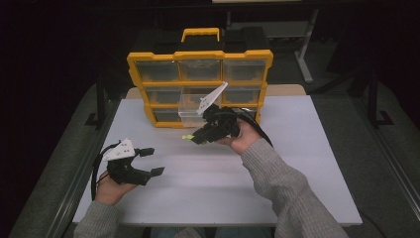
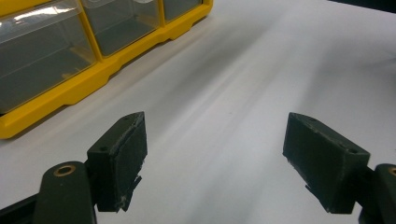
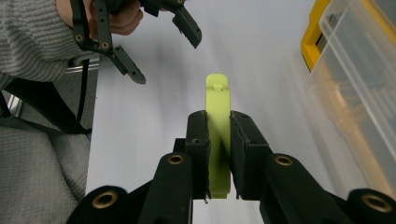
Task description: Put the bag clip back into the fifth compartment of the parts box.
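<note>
Right hand-held gripper clamping lime-green strip.

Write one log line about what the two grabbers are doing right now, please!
left gripper: open, empty, above white table | right gripper: shut on lime-green piece | clear drawer: pulled out of yellow organizer

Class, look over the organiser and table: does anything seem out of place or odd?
One clear drawer sticks out of the yellow organiser while the others sit flush. The right tongs are shut on a lime-green strip above the table.
</note>
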Demonstrator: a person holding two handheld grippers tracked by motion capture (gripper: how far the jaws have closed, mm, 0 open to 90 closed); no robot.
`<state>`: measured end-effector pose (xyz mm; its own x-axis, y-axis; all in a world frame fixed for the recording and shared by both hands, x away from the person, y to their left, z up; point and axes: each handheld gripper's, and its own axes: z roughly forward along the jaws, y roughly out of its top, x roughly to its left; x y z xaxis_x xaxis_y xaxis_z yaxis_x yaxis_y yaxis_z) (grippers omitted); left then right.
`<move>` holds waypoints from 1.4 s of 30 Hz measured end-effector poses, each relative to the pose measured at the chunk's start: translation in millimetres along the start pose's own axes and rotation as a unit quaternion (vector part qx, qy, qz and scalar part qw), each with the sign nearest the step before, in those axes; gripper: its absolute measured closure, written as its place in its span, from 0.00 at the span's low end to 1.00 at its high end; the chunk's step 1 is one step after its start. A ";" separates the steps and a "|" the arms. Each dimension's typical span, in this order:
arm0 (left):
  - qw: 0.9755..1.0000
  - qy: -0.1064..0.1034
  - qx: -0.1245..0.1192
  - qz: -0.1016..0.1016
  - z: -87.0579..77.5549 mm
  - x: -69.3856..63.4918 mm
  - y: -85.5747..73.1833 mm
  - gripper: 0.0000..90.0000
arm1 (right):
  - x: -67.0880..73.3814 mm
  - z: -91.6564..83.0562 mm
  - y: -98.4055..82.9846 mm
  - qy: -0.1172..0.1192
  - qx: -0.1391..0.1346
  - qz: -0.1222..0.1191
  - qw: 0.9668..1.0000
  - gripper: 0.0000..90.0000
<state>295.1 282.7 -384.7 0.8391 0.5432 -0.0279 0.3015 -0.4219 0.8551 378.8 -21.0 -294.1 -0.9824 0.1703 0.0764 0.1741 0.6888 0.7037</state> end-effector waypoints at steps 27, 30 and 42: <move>1.000 0.000 -0.011 -0.002 0.3 1.3 -0.6 0.24 | -12.2 -29.6 38.7 -0.013 -0.020 -0.011 1.000 0.86; 1.000 0.000 -0.009 -0.002 -0.2 1.4 -0.5 0.24 | -14.6 -32.7 42.6 -0.013 -0.020 -0.012 1.000 0.86; 1.000 -0.001 -0.014 -0.008 -0.8 1.3 -0.5 0.24 | -23.7 -44.6 57.3 -0.024 -0.020 -0.011 0.999 0.86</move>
<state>295.6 284.2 -384.7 0.8354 0.5481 -0.0419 0.3011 -0.3926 0.8690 409.1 -17.0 -224.1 -0.9812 0.1908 0.0275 0.1496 0.6638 0.7328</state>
